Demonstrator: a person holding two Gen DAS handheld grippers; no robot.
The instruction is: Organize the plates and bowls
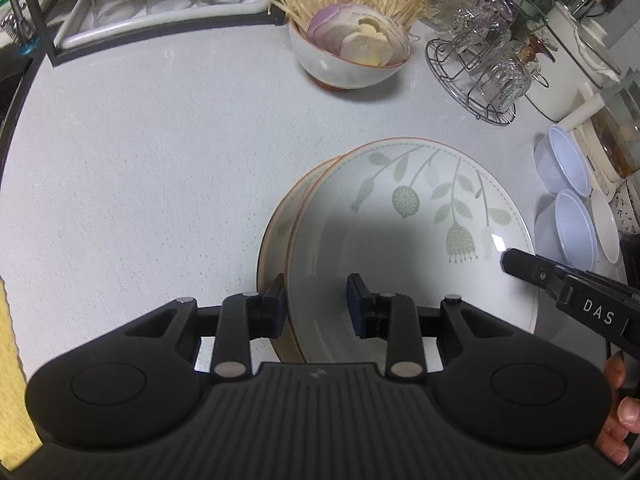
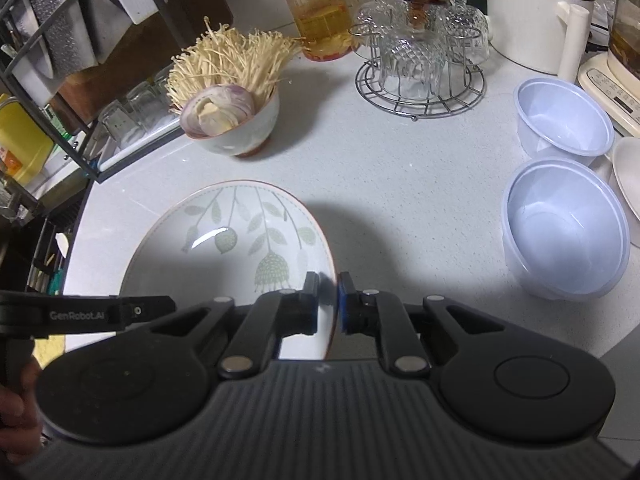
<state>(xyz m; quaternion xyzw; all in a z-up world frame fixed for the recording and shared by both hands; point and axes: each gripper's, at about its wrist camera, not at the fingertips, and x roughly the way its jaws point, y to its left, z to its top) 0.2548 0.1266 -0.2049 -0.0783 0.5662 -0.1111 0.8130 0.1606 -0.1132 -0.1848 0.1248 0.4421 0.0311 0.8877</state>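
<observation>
Two deep floral plates are stacked on the white counter (image 1: 140,160). The top plate (image 1: 400,220) sits shifted to the right of the lower plate (image 1: 276,232). My left gripper (image 1: 317,302) straddles the top plate's near-left rim, one finger outside against the rims and one inside the dish, closed on it. Whether it also clamps the lower plate I cannot tell. My right gripper (image 2: 328,304) is shut on the opposite rim of the top plate (image 2: 240,248); its tip (image 1: 506,260) also shows in the left wrist view. The left gripper (image 2: 170,306) enters from the left in the right wrist view.
A ceramic bowl (image 2: 236,132) of onion slices and enoki mushrooms stands behind the plates. A wire rack of glasses (image 2: 420,68) and a jar (image 2: 316,12) stand further back. Two plastic bowls (image 2: 568,232) and a white dish (image 2: 630,176) are right. A dish rack (image 1: 160,4) is back left.
</observation>
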